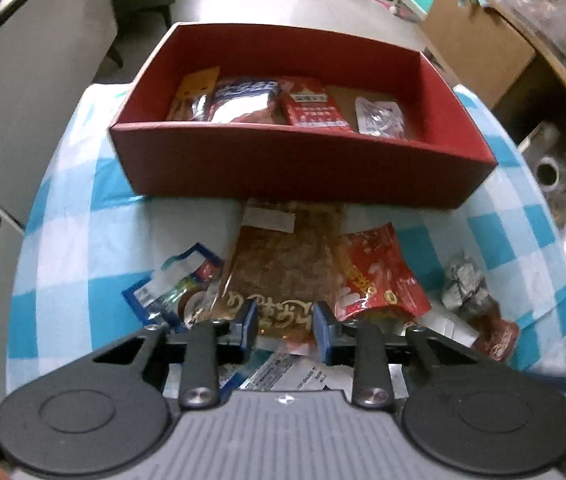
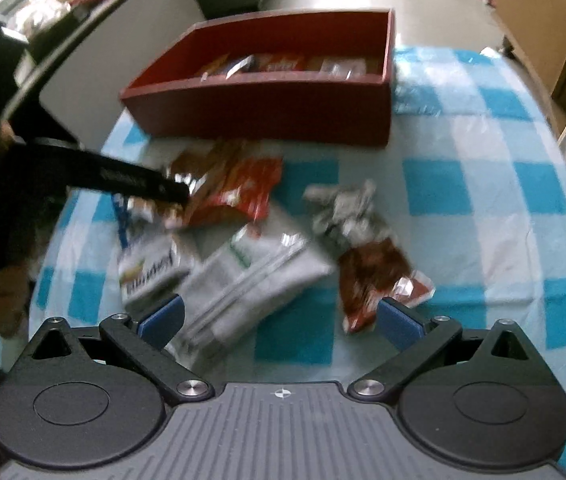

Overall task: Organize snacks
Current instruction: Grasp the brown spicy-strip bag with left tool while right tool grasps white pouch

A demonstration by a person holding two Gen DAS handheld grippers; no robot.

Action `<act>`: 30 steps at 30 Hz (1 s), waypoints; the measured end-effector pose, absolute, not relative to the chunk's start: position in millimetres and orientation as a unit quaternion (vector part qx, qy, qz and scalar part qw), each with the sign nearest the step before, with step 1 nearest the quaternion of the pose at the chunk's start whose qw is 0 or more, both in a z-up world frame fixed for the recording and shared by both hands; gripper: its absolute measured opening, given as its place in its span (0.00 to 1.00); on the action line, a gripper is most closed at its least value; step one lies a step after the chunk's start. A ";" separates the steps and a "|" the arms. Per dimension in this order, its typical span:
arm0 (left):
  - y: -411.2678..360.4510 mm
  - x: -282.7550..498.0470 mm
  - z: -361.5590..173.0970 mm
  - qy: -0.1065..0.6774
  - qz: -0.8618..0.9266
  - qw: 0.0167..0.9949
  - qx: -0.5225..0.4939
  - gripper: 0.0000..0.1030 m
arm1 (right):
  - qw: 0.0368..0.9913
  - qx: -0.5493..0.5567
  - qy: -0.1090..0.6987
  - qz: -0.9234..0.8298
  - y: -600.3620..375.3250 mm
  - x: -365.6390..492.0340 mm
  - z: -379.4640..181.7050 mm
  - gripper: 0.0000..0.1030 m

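A red box [image 1: 283,168] stands at the far side of the checked table and holds several snack packets [image 1: 311,106]; it also shows in the right wrist view [image 2: 267,114]. Loose packets lie in front of it. My left gripper [image 1: 285,322] is half closed around the near end of a long brown packet [image 1: 283,264], which lies beside a red packet [image 1: 379,276] and a blue packet [image 1: 171,284]. My right gripper [image 2: 279,322] is open and empty above a white packet [image 2: 251,280] and a brown-red packet [image 2: 371,276]. The left gripper's finger [image 2: 131,180] shows there.
The blue and white checked cloth [image 2: 463,184] covers the table. A crumpled grey wrapper [image 2: 343,208] lies right of the pile. Cardboard boxes [image 1: 471,40] and a metal pot [image 1: 563,176] stand off the table's right edge. A white cabinet [image 1: 31,92] stands left.
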State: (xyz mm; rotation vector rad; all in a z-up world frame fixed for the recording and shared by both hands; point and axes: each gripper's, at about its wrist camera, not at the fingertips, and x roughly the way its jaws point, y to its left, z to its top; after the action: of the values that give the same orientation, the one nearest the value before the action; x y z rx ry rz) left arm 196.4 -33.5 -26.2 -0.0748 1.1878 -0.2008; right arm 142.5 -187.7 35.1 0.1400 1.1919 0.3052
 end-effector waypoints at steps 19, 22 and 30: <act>-56.1 232.6 -52.5 0.559 -0.068 0.826 -0.010 0.63 | 0.813 -0.042 0.565 0.135 -135.6 110.9 -6.5 1.00; -60.5 222.2 -49.1 0.555 -0.066 0.829 0.004 0.60 | 0.821 -0.039 0.553 0.137 -137.0 110.1 -6.3 1.00; -51.6 175.4 -38.9 0.570 -0.103 0.816 -0.002 0.55 | 0.815 0.053 0.569 0.091 -180.0 116.5 5.5 1.00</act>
State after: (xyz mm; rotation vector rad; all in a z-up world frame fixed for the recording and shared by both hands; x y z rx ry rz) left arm 175.4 -51.6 -38.9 -0.0050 1.2147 -0.2186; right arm 116.5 -180.0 5.5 0.1124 1.2143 0.1946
